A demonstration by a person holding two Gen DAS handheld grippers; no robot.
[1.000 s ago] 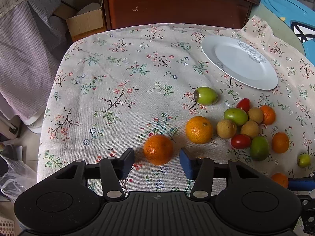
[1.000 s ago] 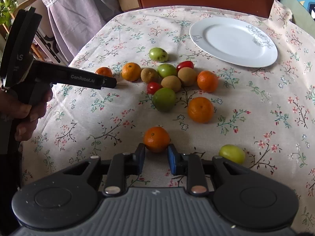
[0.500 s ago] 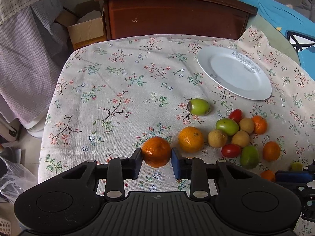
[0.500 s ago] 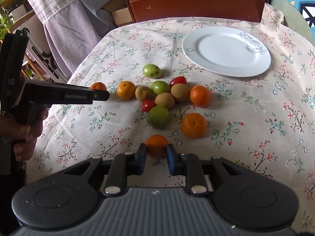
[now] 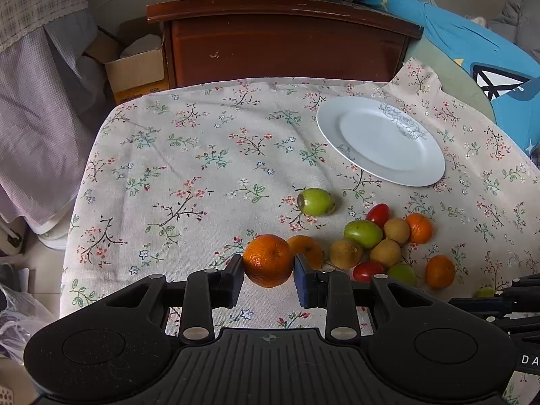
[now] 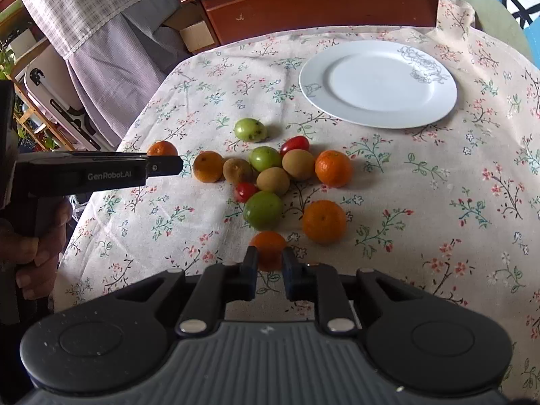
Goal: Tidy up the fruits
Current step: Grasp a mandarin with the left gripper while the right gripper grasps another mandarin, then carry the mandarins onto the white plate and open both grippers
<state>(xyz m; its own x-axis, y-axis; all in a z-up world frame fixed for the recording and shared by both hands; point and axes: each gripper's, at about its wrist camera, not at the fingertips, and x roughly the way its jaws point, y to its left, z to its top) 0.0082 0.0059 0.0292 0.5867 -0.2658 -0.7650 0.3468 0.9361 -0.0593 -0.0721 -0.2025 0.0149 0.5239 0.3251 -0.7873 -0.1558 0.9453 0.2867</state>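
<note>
Left tongs (image 5: 269,275) have just closed on mandarin (image 5: 268,260); right tongs (image 6: 269,271) grip small mandarin (image 6: 268,248), both seemingly lifted. Plate (image 6: 378,82) next.

Home bedroom: floral tablecloth (image 5: 202,168), wooden dresser (image 5: 287,50), bedding (image 5: 472,44).

2 small oranges (image 5: 268,260) (image 6: 268,248) clamped above the floral cloth; other mixed fruits (image 6: 270,175) clustered near an empty white plate (image 6: 378,84)
</note>
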